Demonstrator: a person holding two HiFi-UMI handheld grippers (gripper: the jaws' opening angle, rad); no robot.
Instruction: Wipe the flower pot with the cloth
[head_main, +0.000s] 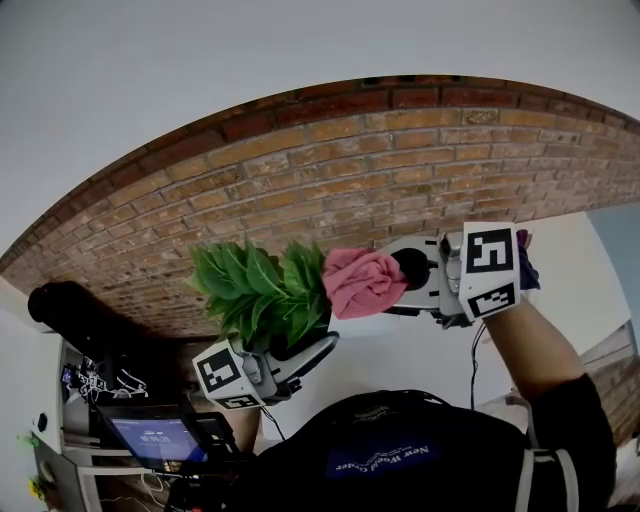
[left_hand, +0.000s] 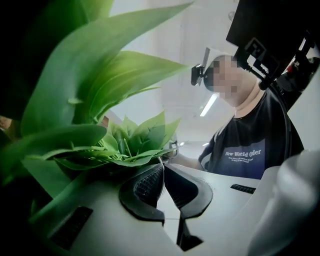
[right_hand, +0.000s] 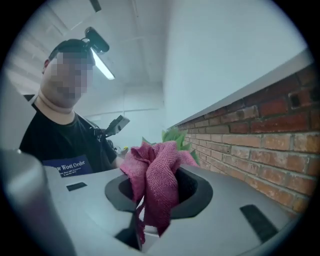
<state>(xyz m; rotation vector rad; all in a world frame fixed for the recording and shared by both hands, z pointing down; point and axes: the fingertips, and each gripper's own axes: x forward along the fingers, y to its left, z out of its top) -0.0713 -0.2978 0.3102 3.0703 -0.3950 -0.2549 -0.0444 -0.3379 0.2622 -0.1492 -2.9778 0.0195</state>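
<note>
The green leafy plant (head_main: 262, 290) of the flower pot is held up in front of the brick wall. My left gripper (head_main: 318, 348) reaches in under its leaves, and the pot itself barely shows. In the left gripper view the leaves (left_hand: 135, 150) crowd the left side. There the left gripper (left_hand: 161, 167) has its jaws pressed onto a thin pale edge, apparently the pot's rim. A crumpled pink cloth (head_main: 362, 282) touches the leaves on the right. My right gripper (head_main: 410, 268) is shut on it. In the right gripper view the cloth (right_hand: 155, 170) bulges out of the right gripper (right_hand: 157, 192).
A red brick wall (head_main: 400, 170) curves across behind both grippers. A lit screen (head_main: 155, 438) and cables sit on a desk at the lower left, beside a black object (head_main: 70, 310). The person's dark shirt (left_hand: 250, 145) faces both gripper cameras.
</note>
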